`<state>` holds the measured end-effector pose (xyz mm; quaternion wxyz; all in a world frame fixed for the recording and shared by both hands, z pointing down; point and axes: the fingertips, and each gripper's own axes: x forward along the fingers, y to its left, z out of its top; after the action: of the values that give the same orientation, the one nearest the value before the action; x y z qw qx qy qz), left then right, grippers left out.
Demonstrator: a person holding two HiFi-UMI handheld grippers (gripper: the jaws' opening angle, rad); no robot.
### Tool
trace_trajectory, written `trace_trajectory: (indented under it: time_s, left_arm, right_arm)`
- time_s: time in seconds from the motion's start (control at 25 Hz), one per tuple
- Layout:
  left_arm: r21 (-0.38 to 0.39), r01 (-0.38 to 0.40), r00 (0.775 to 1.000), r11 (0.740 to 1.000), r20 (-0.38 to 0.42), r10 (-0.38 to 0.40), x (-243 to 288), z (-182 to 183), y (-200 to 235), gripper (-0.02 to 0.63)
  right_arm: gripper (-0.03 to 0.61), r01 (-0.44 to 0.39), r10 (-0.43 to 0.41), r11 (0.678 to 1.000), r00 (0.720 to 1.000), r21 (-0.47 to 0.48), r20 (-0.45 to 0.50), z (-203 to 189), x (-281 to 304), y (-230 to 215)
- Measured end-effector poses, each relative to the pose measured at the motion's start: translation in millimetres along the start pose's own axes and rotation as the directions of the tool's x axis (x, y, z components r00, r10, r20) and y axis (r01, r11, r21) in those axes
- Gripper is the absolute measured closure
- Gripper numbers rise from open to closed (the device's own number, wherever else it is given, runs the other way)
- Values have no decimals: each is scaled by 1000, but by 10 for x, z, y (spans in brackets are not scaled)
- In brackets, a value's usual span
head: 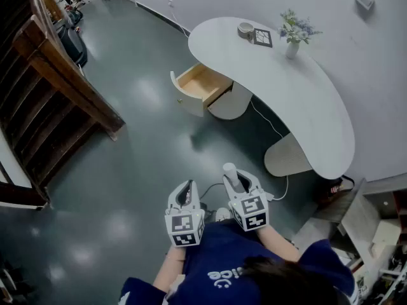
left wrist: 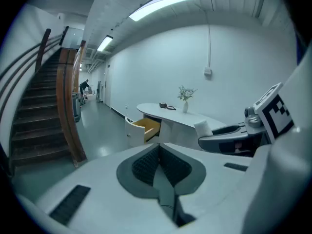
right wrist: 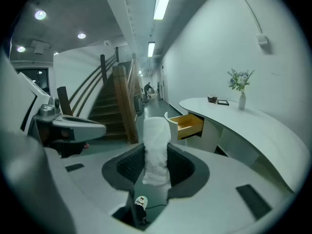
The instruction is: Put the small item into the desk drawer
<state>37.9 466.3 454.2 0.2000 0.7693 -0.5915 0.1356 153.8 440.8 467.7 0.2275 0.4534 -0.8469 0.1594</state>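
A small white roll (right wrist: 157, 150) stands upright between the pads of my right gripper (right wrist: 156, 165), which is shut on it; the same roll (head: 230, 173) pokes out ahead of that gripper (head: 236, 184) in the head view. My left gripper (head: 186, 196) is held beside it, jaws pressed together and empty (left wrist: 159, 165). The desk drawer (head: 199, 86) stands pulled open at the near end of the curved white desk (head: 299, 100), well ahead of both grippers. Its wooden inside (right wrist: 189, 125) looks bare.
A wooden staircase (head: 57, 100) runs along the left. On the desk's far end stand a small vase of flowers (head: 294, 37), a dark framed item (head: 262, 37) and a round bowl (head: 245, 29). A cable (head: 267, 121) trails under the desk. Shelving (head: 375, 227) sits at the right.
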Motion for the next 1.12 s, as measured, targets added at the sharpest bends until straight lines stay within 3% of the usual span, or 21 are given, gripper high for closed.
trace_trajectory:
  time_s: [0.2,0.4,0.68,1.12]
  left_arm:
    - [-5,21,1000,1000,-11,-21,101,88,284,609]
    - [9,61,998,998,2,-61,338,293,578,609]
    - [40,126,992,991,-3,-126,625,467,957,609]
    - [43,175,985,984,-2,-175,865,581,1091,609]
  right_arm:
    - [440,31,-31,1000,999,-3,-18,128,190,94]
    - [437,48,-48,997,999,63,-9,299,500,149]
    - [437,125,-125,988,992,85,-5,520,827,171]
    - [437,201,-199,975,980,97,-26,592,949,26]
